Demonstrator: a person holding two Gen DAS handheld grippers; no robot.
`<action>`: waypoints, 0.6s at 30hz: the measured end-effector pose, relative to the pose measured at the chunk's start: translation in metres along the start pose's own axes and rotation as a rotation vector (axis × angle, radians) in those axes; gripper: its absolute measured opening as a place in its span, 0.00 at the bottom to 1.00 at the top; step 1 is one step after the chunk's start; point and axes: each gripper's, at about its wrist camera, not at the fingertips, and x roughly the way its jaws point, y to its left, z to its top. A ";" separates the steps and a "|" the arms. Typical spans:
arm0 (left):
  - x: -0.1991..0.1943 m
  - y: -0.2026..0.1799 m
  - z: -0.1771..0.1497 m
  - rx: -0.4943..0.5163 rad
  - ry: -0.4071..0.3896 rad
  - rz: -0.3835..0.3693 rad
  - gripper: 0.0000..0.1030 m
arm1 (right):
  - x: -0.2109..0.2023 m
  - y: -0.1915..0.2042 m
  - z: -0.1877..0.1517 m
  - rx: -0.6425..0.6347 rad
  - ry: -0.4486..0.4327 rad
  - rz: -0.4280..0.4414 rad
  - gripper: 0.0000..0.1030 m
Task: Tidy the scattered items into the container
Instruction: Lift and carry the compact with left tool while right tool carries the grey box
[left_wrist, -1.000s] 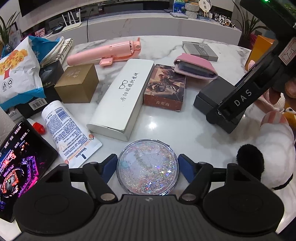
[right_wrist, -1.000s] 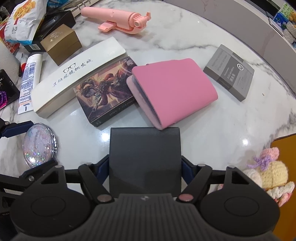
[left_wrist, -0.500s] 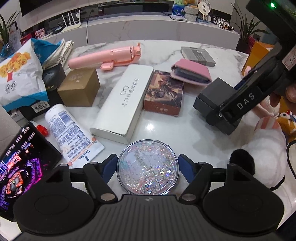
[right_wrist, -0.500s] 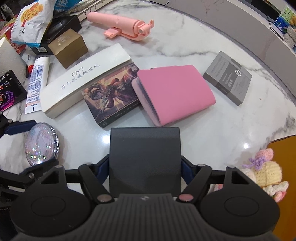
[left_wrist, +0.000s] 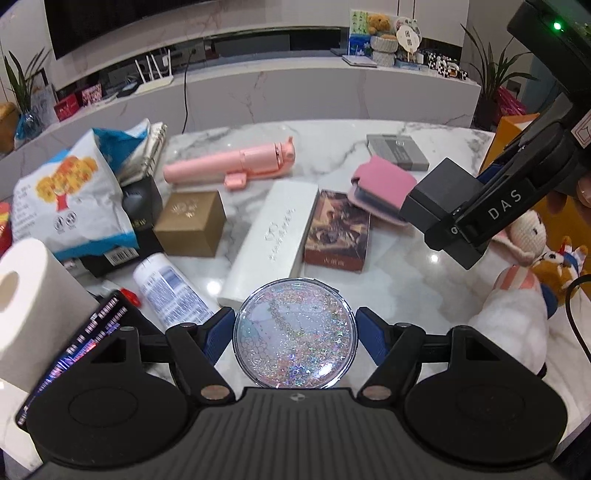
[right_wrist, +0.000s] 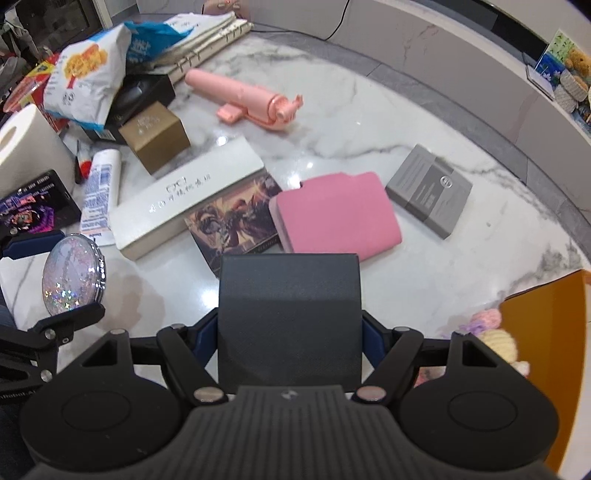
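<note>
Left wrist view: the left gripper (left_wrist: 295, 332) clamps a round glitter compact (left_wrist: 295, 334) above the marble table (left_wrist: 406, 280); the right gripper (right_wrist: 289, 328) grips a black box (right_wrist: 289, 317) near the orange container (right_wrist: 554, 354).

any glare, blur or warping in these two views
Left wrist view: ceiling lights glare as white spots on the marble table; the fisheye bows the far counter; the gold box and white case look motion-smeared, while the glitter disc stays sharp. Right wrist view: glare spots again; the table edge curves strongly; print on the white case is blurred; corners darken.
</note>
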 end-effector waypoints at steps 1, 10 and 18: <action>-0.003 0.000 0.002 0.004 -0.005 0.001 0.81 | -0.004 0.000 0.000 0.000 -0.005 -0.002 0.75; -0.039 0.004 0.032 0.033 -0.073 -0.010 0.81 | -0.048 -0.006 0.004 0.005 -0.080 -0.026 0.75; -0.078 -0.003 0.063 0.080 -0.157 0.014 0.81 | -0.099 -0.012 0.005 0.009 -0.164 -0.046 0.75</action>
